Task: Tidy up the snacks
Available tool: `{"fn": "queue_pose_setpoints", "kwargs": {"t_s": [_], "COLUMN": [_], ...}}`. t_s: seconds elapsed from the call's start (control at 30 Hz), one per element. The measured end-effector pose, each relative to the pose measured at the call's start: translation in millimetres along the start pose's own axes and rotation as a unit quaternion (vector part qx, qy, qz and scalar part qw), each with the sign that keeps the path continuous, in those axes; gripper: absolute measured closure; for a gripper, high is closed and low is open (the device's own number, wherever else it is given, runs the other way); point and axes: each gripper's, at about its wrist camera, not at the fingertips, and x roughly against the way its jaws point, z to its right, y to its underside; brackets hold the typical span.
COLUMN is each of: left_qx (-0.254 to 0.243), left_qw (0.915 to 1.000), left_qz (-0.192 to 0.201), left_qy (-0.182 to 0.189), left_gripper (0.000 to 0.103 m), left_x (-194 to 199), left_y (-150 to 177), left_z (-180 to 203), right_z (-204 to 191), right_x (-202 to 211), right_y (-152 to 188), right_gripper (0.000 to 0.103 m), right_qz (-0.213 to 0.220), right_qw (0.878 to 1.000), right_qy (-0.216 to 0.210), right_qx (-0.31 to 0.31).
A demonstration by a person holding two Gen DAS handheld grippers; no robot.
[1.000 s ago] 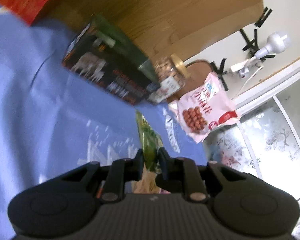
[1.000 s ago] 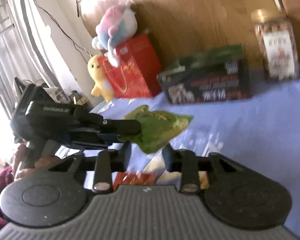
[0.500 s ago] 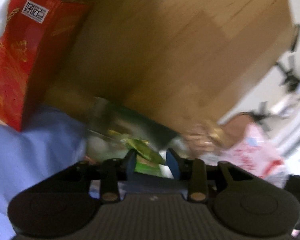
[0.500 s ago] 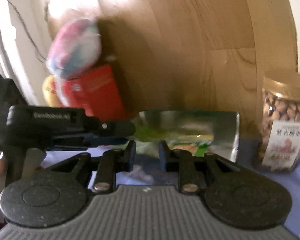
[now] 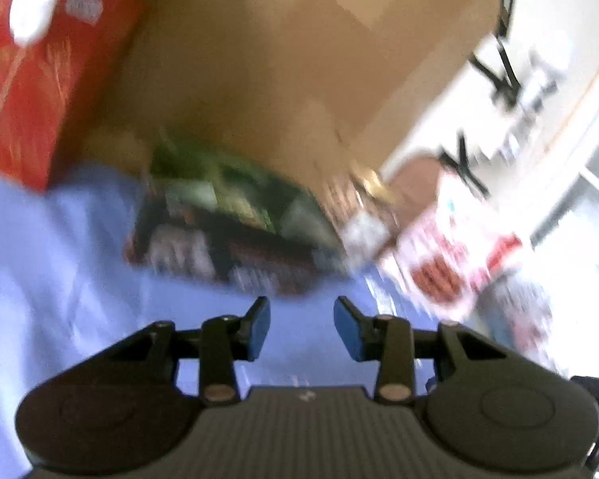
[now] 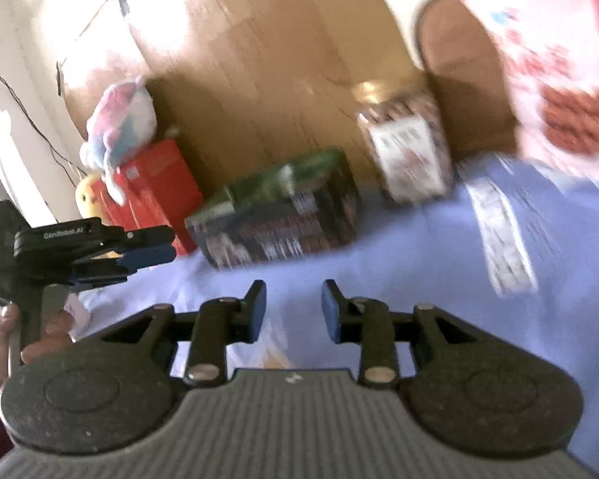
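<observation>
Both grippers are seen empty over the blue tablecloth (image 5: 60, 263), and the frames are heavily blurred. The left gripper (image 5: 302, 327) is held with its jaws parted, nothing between the blue pads, and the dark snack box (image 5: 227, 235) is found ahead of it at about 11 o'clock, near but apart. A green packet (image 5: 227, 187) appears to be laid on top of that box, though the blur leaves its outline uncertain. The box's long axis is seen running from 10 o'clock to 4 o'clock across the left view, so its broad printed face is presented to the fingers. The right gripper (image 6: 291, 307) is likewise open and grips nothing; in its view the same box (image 6: 283, 227) is placed at 12 o'clock, the nut jar (image 6: 407, 151) at 1 o'clock beside the box, and the pink-and-white snack bag (image 6: 563, 92) at 2 o'clock, further right. The left gripper is also caught in that view (image 6: 147, 247) at 9 o'clock, pointing toward the box. The red box (image 6: 155, 195) with the plush toy (image 6: 119, 119) on it is seen behind at 10 o'clock. The box seems about equally within reach of both; for the jar or the bag, the right gripper is judged the nearer.
</observation>
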Motion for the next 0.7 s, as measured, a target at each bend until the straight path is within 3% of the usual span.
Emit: {"fn": "queue_pose_setpoints", "kwargs": {"t_s": [0.13, 0.2, 0.37, 0.53, 0.7], "left_qx": [0.002, 0.003, -0.010, -0.010, -0.026], "left_qw": [0.9990, 0.9980, 0.9973, 0.9972, 0.9958], "left_qz": [-0.044, -0.063, -0.072, -0.073, -0.085], "left_qy": [0.007, 0.009, 0.010, 0.013, 0.022], "left_gripper": [0.067, 0.067, 0.062, 0.062, 0.062], "left_x": [-9, -13, -11, -10, -19], "left_y": [35, 45, 52, 51, 54], "left_z": [8, 10, 19, 24, 35], "right_z": [-19, -36, -46, -20, -9], "right_x": [20, 17, 17, 37, 49], "right_y": [38, 52, 69, 59, 63], "right_gripper": [0.042, 0.041, 0.046, 0.050, 0.050], "right_qz": [-0.027, -0.044, -0.070, -0.022, -0.025], "right_qw": [0.999, 0.997, 0.987, 0.978, 0.988], "right_qy": [0.019, 0.019, 0.046, 0.149, 0.111], "right_qx": [0.017, 0.053, 0.140, 0.144, 0.107]}}
